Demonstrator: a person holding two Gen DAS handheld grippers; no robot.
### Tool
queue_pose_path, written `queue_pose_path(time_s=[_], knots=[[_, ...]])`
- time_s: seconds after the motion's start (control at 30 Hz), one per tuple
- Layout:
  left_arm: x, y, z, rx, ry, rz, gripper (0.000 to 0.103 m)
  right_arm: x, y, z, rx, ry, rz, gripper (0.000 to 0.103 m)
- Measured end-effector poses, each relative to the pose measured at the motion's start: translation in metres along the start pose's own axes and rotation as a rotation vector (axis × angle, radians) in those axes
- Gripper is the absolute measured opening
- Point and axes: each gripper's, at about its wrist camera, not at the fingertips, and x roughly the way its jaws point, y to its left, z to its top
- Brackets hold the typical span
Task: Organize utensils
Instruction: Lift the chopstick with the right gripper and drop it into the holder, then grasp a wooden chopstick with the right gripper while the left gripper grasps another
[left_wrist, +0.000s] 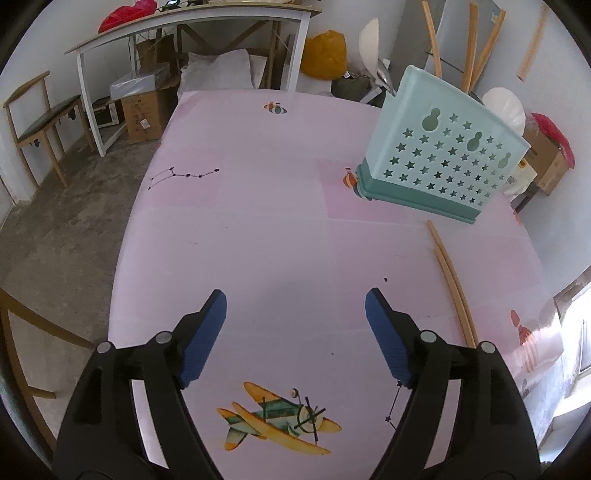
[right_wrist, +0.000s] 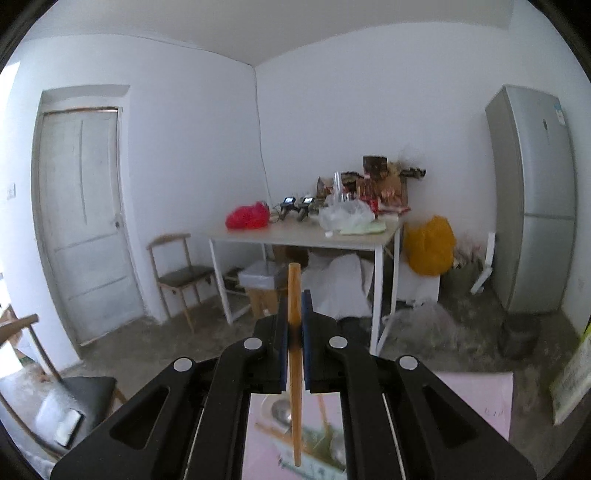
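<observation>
Wooden chopstick (right_wrist: 294, 354) clamped in right tool (right_wrist: 294, 295), lower end blurred, left tool (left_wrist: 295, 301) spread apart.

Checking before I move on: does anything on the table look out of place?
Yes. Two chopsticks lie loose on the pink table, outside the holder. The right gripper is shut on a third chopstick; the left gripper is open.

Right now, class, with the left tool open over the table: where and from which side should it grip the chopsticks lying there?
Grip the chopsticks near mid-length, coming straight down from above with the left tool turned across them. They lie flat on the pink tablecloth, side by side and thin, so only a top pinch spanning both seems workable.
</observation>
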Motion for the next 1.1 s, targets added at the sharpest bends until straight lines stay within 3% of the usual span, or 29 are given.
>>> queue_pose_path(time_s=[0.23, 0.43, 0.5, 0.53, 0.57, 0.63, 0.87, 0.97, 1.03, 1.1], knots=[[0.002, 0.003, 0.001, -0.006, 0.008, 0.004, 0.075, 0.047, 0.004, -0.023, -0.056, 0.031, -0.04, 0.006], [0.004, 0.005, 0.0, -0.011, 0.013, 0.005, 0.075, 0.082, 0.005, -0.074, -0.14, 0.149, -0.087, 0.007], [0.004, 0.004, 0.0, -0.01, 0.014, 0.006, 0.075, 0.083, 0.006, -0.087, -0.164, 0.184, -0.111, 0.012], [0.005, 0.003, 0.0, -0.009, 0.015, 0.005, 0.075, 0.082, 0.004, -0.091, -0.167, 0.203, -0.127, 0.025], [0.005, 0.002, 0.0, -0.009, 0.015, 0.005, 0.075, 0.079, 0.003, -0.093, -0.161, 0.203, -0.139, 0.043], [0.006, 0.0, 0.0, -0.008, 0.017, 0.002, 0.075, 0.066, -0.003, -0.094, -0.137, 0.179, -0.162, 0.05], [0.009, -0.009, -0.002, 0.012, 0.027, -0.007, 0.076, -0.009, -0.037, -0.091, 0.056, 0.057, -0.234, 0.056], [0.01, -0.012, -0.002, 0.023, 0.03, -0.005, 0.076, -0.046, -0.049, -0.1, 0.158, 0.016, -0.226, 0.056], [0.01, -0.013, -0.003, 0.024, 0.033, -0.004, 0.077, -0.062, -0.052, -0.114, 0.222, 0.028, -0.2, 0.056], [0.01, -0.014, -0.003, 0.025, 0.034, -0.003, 0.077, -0.065, -0.052, -0.136, 0.271, 0.094, -0.161, 0.056]])
